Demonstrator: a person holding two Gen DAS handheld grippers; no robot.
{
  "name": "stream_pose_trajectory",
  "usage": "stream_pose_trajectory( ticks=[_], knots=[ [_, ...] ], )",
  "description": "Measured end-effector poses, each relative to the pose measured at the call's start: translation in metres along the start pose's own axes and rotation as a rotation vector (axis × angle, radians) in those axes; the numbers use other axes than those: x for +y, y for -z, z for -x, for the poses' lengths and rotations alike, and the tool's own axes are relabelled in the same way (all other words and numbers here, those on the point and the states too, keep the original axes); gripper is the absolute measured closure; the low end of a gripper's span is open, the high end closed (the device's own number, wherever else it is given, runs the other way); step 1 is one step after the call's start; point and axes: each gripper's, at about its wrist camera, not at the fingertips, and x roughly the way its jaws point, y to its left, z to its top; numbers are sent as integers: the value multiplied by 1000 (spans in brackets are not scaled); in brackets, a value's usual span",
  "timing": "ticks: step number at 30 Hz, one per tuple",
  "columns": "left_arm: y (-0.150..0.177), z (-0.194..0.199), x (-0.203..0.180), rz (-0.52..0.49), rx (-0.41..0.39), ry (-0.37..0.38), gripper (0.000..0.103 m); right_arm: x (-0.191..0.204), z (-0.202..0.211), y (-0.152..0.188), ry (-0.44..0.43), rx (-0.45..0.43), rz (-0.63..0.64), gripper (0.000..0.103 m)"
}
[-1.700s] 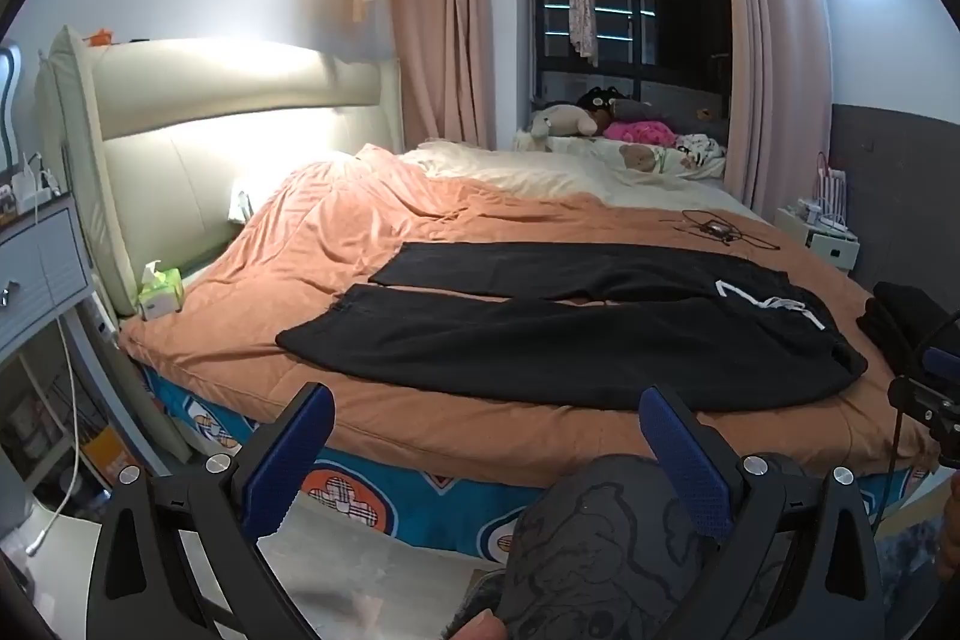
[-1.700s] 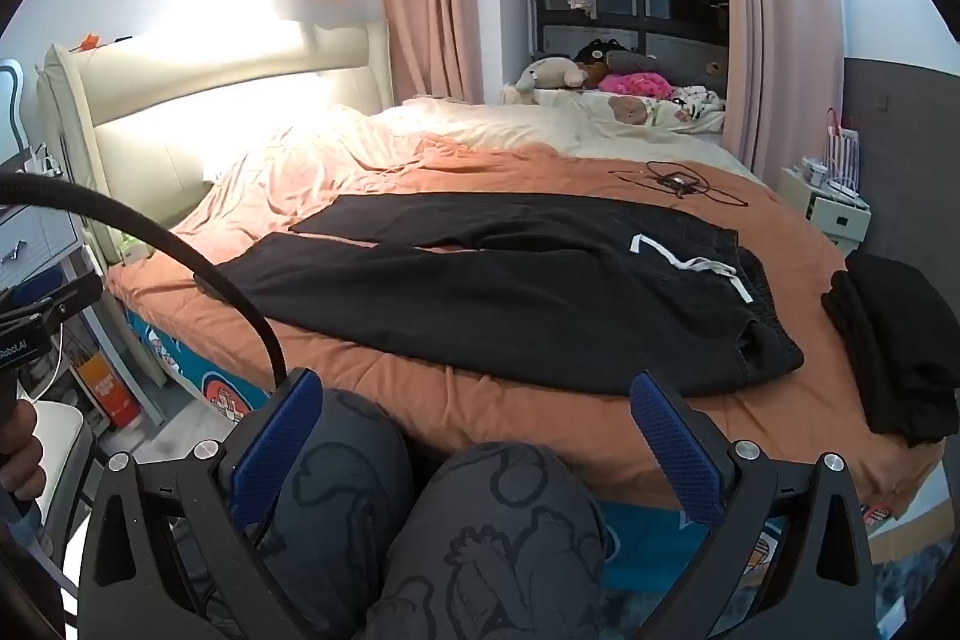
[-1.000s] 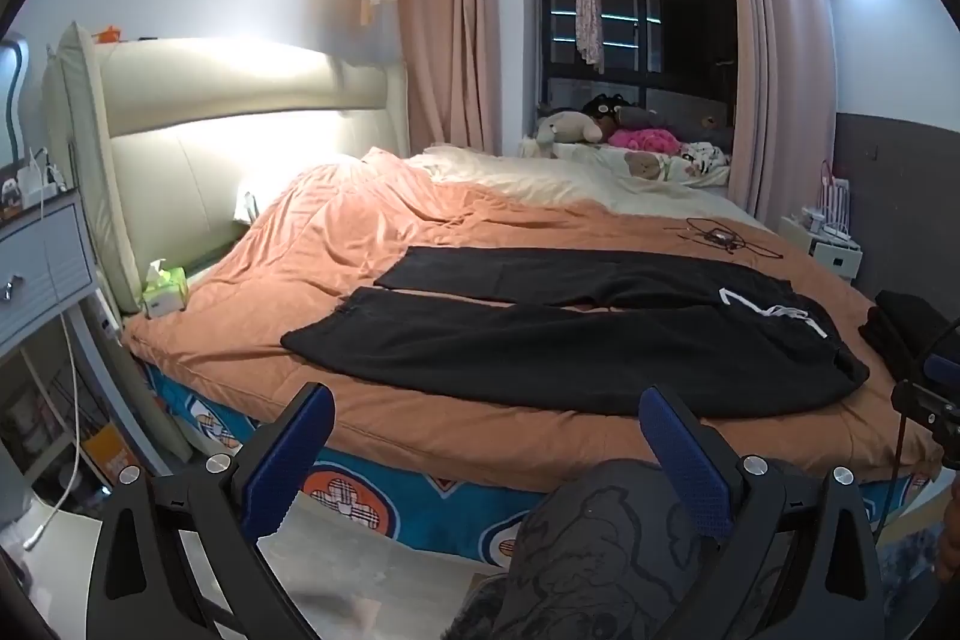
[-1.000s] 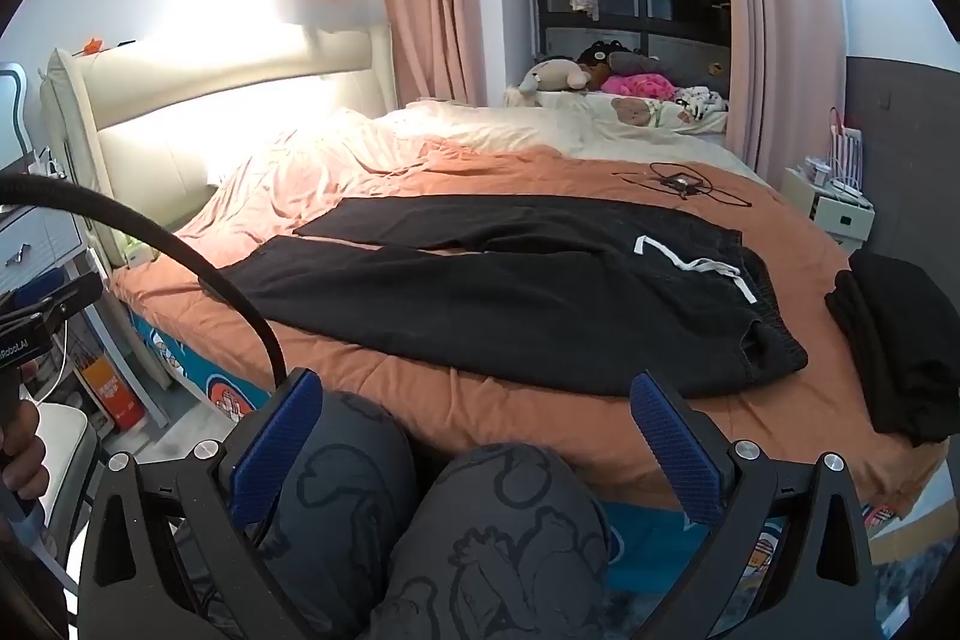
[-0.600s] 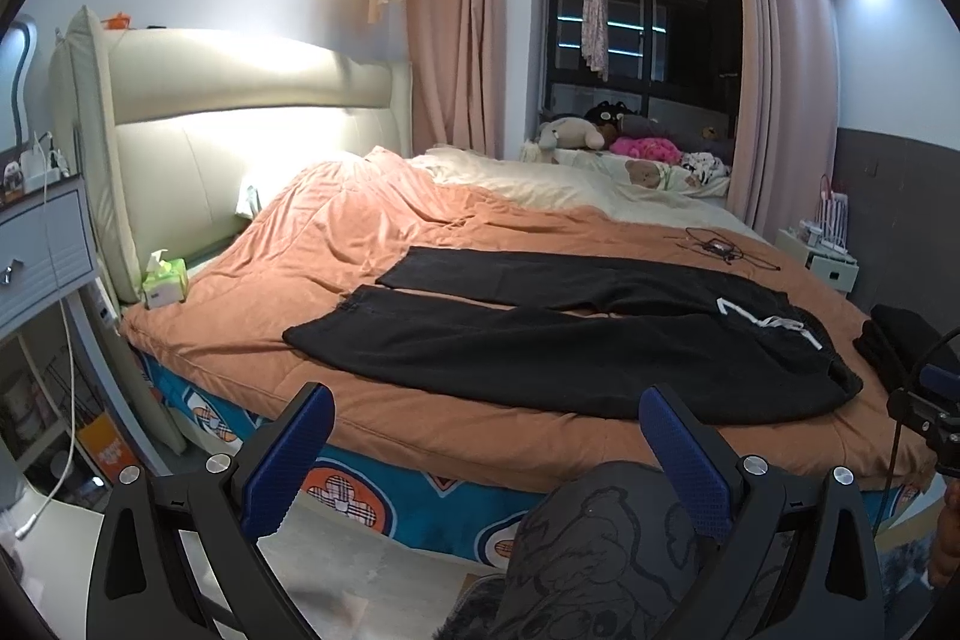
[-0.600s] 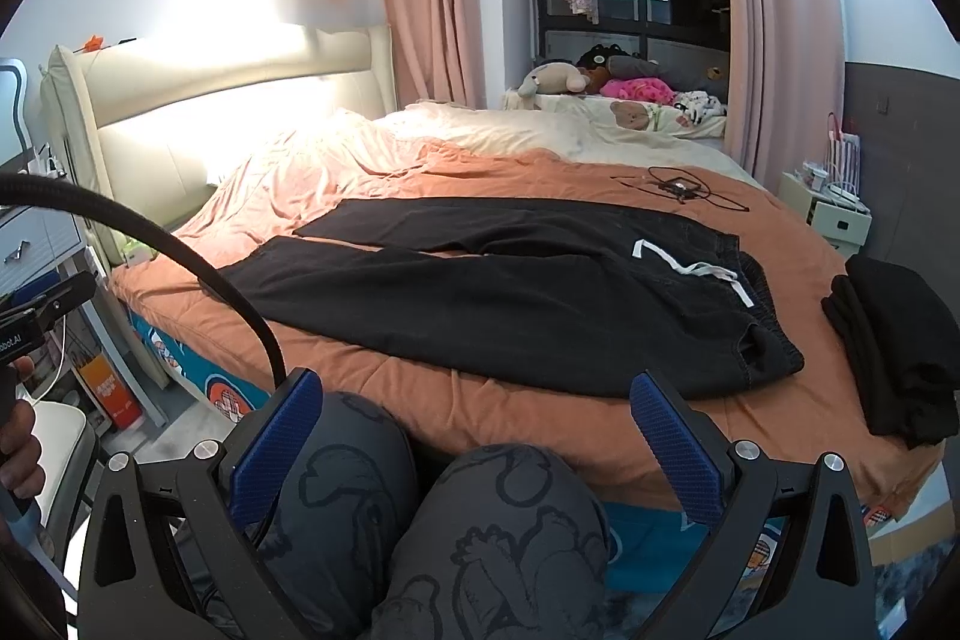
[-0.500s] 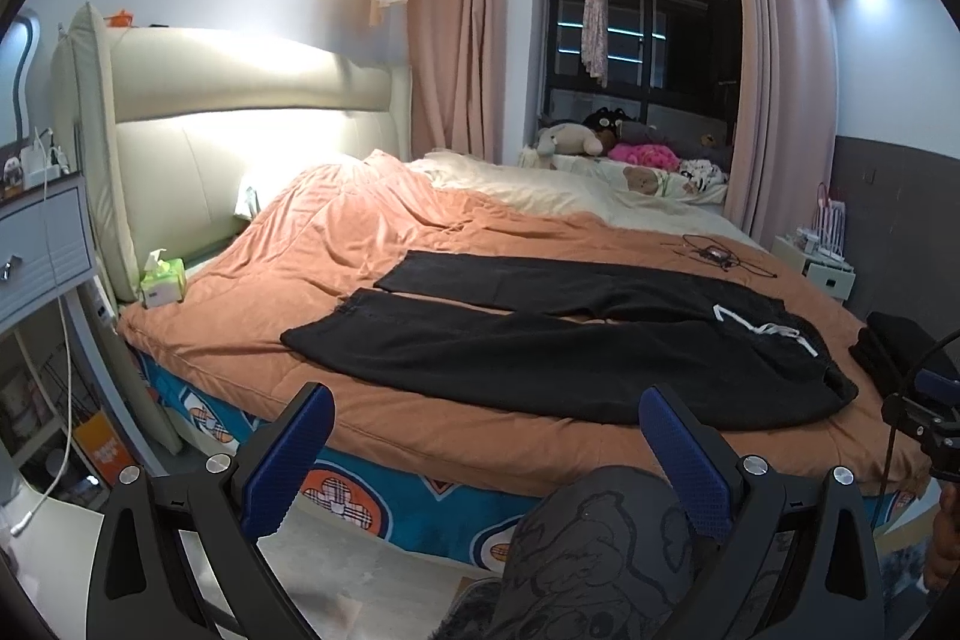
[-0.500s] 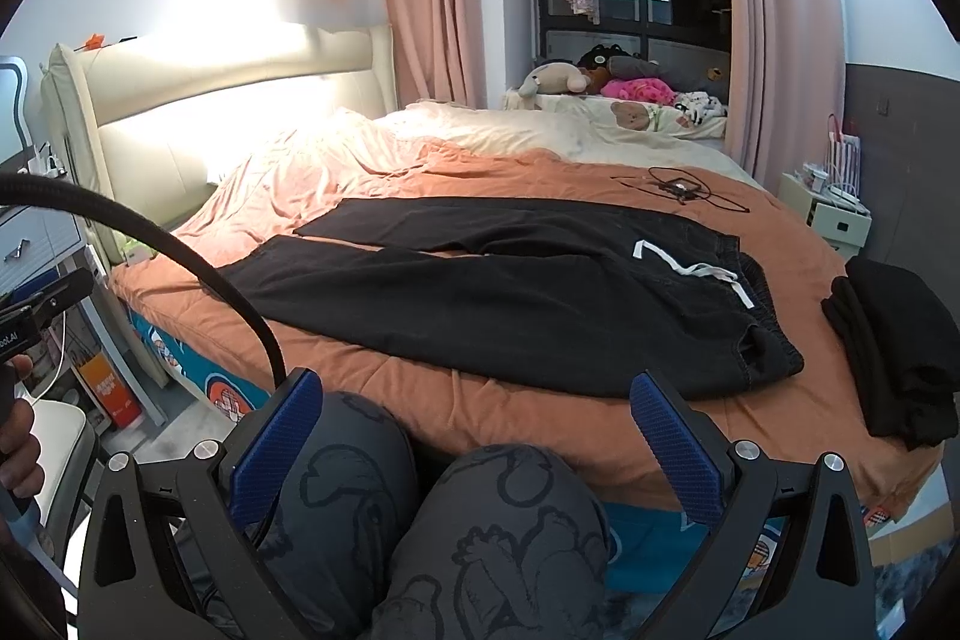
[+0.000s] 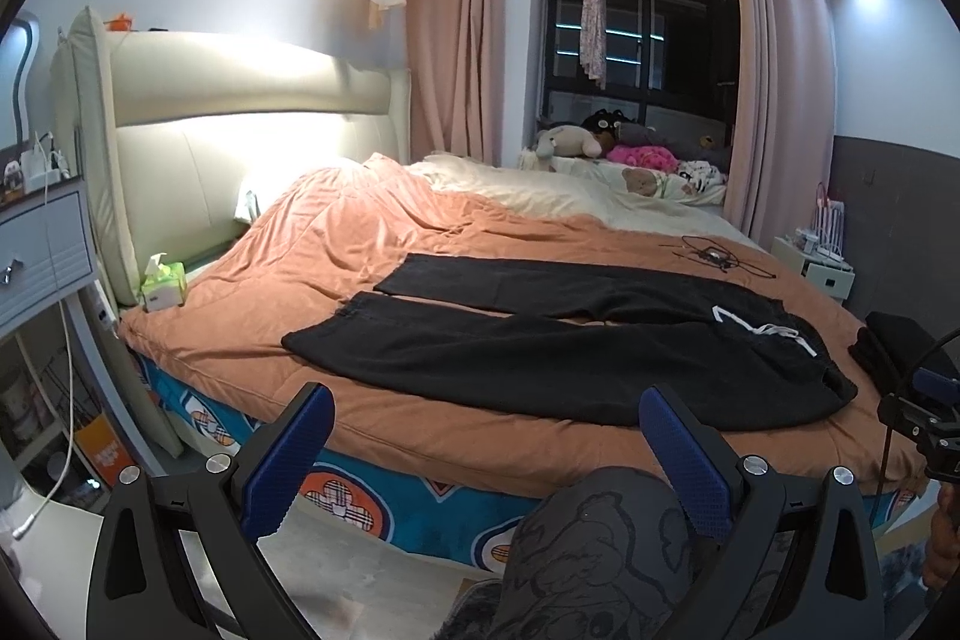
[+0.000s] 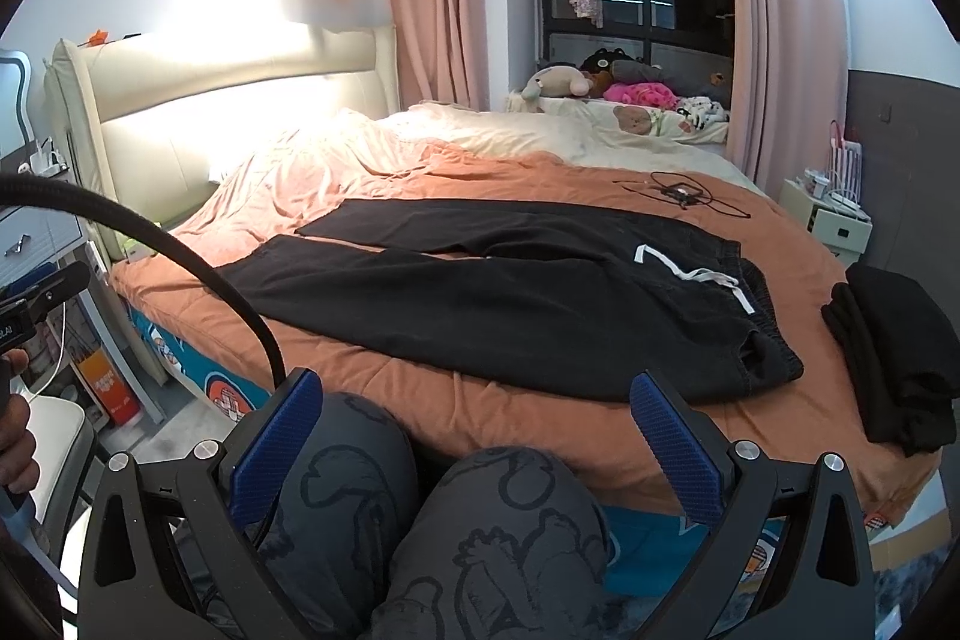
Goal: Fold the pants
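Note:
Black pants [image 9: 558, 340] [image 10: 498, 292] lie flat on the orange bedspread [image 9: 372, 244], both legs stretched to the left and the waistband with a white drawstring [image 10: 690, 274] at the right. My left gripper [image 9: 486, 454] hangs open well short of the bed's near edge, with nothing between its blue pads. Over the person's patterned knees [image 10: 480, 532] my right gripper [image 10: 474, 436] is also open and holds nothing. Neither gripper touches the pants.
A folded black garment [image 10: 888, 358] sits at the bed's right end. A tangled cable [image 10: 678, 190] lies on the far side, soft toys [image 9: 600, 145] beyond. A tissue box [image 9: 162, 283] rests near the cream headboard [image 9: 240, 118]. A nightstand [image 9: 42, 244] stands left, a small cabinet [image 10: 837, 220] right.
The left wrist view has tilted up and drifted slightly, so the pants sit a little lower and further left. The right view is almost the same. Both grippers stay open.

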Motion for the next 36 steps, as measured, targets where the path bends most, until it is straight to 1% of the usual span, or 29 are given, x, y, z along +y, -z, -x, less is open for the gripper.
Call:
stream_pose_trajectory(
  ticks=[25,30,36],
  knots=[
    [2,0,-4,-8,0,-1,0,-4,3,2,9,-9,-26,0],
    [2,-8,-4,-11,10,0,0,-3,4,1,6,-2,-22,0],
    [-7,-21,1,4,23,15,0,-9,-4,-9,15,17,-21,0]
  ],
)
